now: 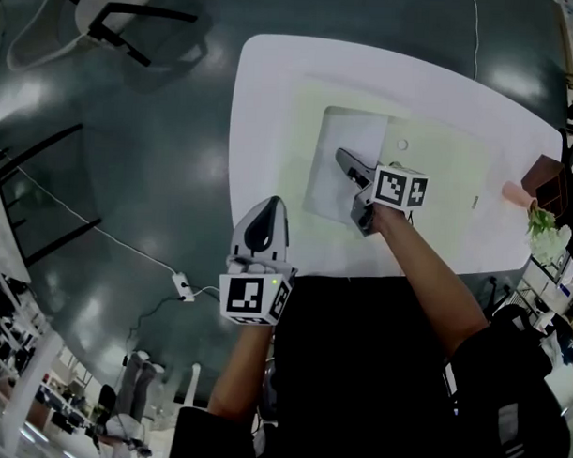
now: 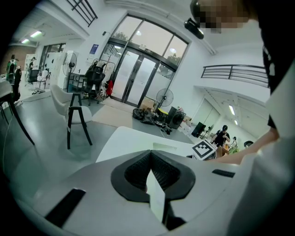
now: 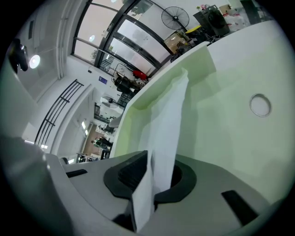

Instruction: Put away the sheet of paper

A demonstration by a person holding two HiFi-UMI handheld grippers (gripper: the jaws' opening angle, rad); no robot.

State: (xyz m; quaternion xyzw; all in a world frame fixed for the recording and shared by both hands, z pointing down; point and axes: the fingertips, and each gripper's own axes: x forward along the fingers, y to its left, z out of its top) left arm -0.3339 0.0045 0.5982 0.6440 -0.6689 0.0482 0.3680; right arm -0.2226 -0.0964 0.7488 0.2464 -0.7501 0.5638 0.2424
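A white sheet of paper (image 1: pixel 341 141) lies on a pale green mat (image 1: pixel 448 163) on the white table (image 1: pixel 272 101). My right gripper (image 1: pixel 342 157) reaches over the sheet's near edge and is shut on it. In the right gripper view the sheet of paper (image 3: pixel 168 115) rises from between the right gripper (image 3: pixel 154 159) jaws and bends away over the mat (image 3: pixel 230 73). My left gripper (image 1: pixel 267 206) hovers at the table's near left edge, apart from the sheet. In the left gripper view the left gripper (image 2: pixel 150 156) has its jaws together, with a pale strip between them that I cannot identify.
A small round disc (image 1: pixel 403 144) sits on the mat beyond the paper, and is also the ring (image 3: pixel 260 104) in the right gripper view. A brown box (image 1: pixel 543 181) and a plant (image 1: pixel 542 223) stand at the table's right end. Chairs (image 1: pixel 134 21) and a power strip (image 1: pixel 183 285) are on the floor to the left.
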